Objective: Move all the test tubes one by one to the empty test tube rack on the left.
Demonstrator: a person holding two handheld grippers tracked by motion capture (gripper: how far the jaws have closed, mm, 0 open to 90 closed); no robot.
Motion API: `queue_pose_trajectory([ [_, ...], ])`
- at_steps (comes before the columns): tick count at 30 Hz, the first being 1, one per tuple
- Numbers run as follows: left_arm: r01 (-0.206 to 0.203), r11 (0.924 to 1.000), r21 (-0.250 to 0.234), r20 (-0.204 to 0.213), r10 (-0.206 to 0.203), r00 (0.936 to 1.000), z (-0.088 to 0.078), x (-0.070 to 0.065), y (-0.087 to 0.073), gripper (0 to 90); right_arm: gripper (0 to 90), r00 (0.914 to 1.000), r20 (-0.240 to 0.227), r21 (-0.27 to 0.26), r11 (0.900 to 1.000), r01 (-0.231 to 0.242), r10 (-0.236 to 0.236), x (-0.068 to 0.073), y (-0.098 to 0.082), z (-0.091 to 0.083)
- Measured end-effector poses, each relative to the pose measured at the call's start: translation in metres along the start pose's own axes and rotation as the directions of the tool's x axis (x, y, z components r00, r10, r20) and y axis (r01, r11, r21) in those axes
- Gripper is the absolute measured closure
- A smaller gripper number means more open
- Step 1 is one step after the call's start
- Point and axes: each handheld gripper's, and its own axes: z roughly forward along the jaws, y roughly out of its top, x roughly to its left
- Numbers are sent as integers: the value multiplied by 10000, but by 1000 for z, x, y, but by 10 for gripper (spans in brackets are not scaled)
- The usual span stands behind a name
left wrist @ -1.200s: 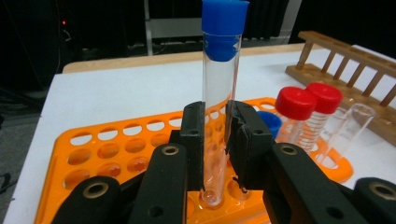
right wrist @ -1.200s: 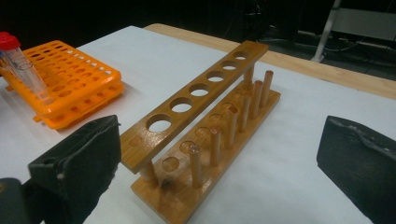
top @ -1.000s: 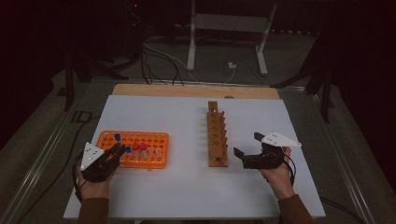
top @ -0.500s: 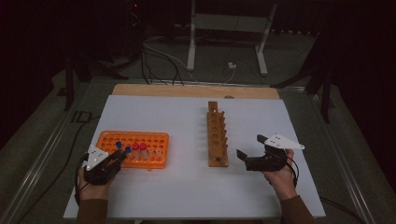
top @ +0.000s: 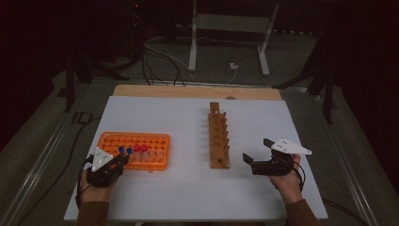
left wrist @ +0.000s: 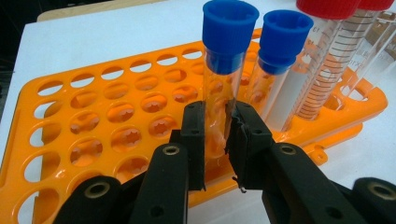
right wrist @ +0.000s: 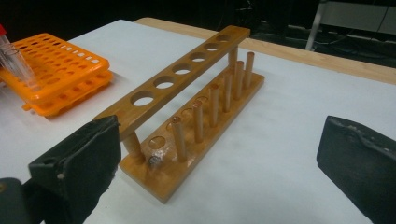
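A glossy orange plastic rack [left wrist: 93, 121] is seen across the left of the left gripper view. Clear, smooth tubes are stood in it: one with a matt blue plastic cap [left wrist: 229, 21] at upper centre, others with red caps [left wrist: 334, 7] at upper right. The left gripper [left wrist: 215, 135] is made of matt black plastic. A varnished wooden stand [right wrist: 196, 107] with a faint sheen is shown mid-frame in the right gripper view, on a matt white table top [right wrist: 289, 140] edged in pale wood.
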Motion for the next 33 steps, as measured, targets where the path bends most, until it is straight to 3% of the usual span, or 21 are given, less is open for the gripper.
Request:
queue_pose_trajectory([
  [13,228,9997,99,173,-230,9996,1,2,-3,756,3,9998,161,-211,9997,-129,133,-9,-12,-9],
  [18,423,9991,-49,152,-422,9990,-3,2,-2,667,3,9997,200,-472,9988,-156,165,-10,-17,-13],
  [23,806,9953,-530,362,-787,9962,-13,4,-1,578,3,9993,274,-574,9981,-238,254,-11,-21,-17],
  [27,1109,9880,-1079,413,-1070,9934,-23,7,0,506,3,9990,327,-631,9976,-287,308,-12,-24,-19],
  [33,1532,9676,-2006,628,-1433,9877,-33,11,3,358,3,9973,507,-825,9954,-482,525,-14,-28,-24],
])
